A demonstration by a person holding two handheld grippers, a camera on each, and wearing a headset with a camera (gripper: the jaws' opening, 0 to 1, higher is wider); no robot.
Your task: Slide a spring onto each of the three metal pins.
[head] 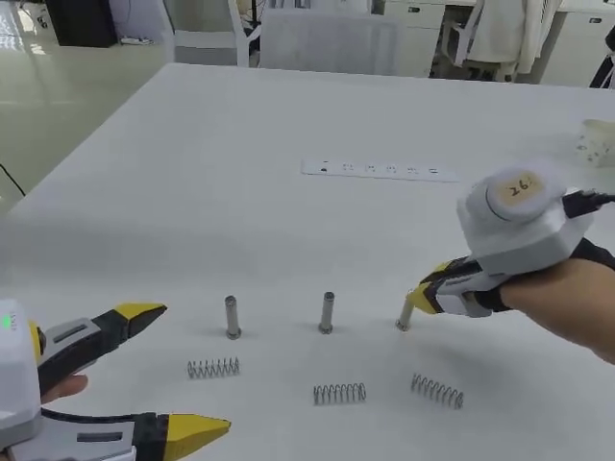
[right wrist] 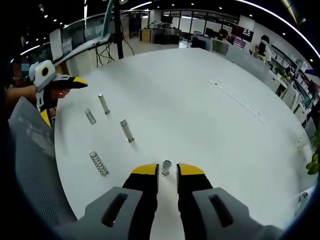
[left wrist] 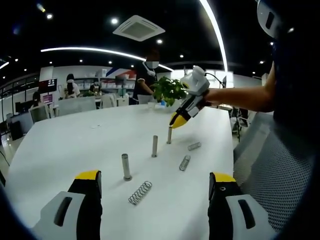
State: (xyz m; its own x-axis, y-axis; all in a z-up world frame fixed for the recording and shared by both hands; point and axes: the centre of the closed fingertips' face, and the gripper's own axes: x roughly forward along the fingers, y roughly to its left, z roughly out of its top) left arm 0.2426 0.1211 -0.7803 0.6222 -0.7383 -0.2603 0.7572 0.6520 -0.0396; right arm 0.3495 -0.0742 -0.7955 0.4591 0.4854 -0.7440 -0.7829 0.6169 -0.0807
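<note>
White throughout on the desk (head: 288, 125): bare and free for travel from the pin row out to a power strip (head: 380, 171) far of centre. Bounded at far by a straight edge and at left by an edge slanting toward the near corner.

Standing upright in a left-to-right row, well apart: left pin (head: 232, 317), middle pin (head: 328, 313), right pin (head: 405, 315). Lying flat just near of each, apart from it: left spring (head: 213, 368), middle spring (head: 339, 393), right spring (head: 437, 391). All three shafts bare.

At near left, low over the desk: left gripper (left wrist: 155, 176), spread wide, holding nothing, aimed along the row.

At right: right gripper (right wrist: 167, 170), carried in a hand (head: 567, 307) reaching in from the right, tilted down, set narrow about the top of the right pin. Contact with that pin not discernible.
</note>
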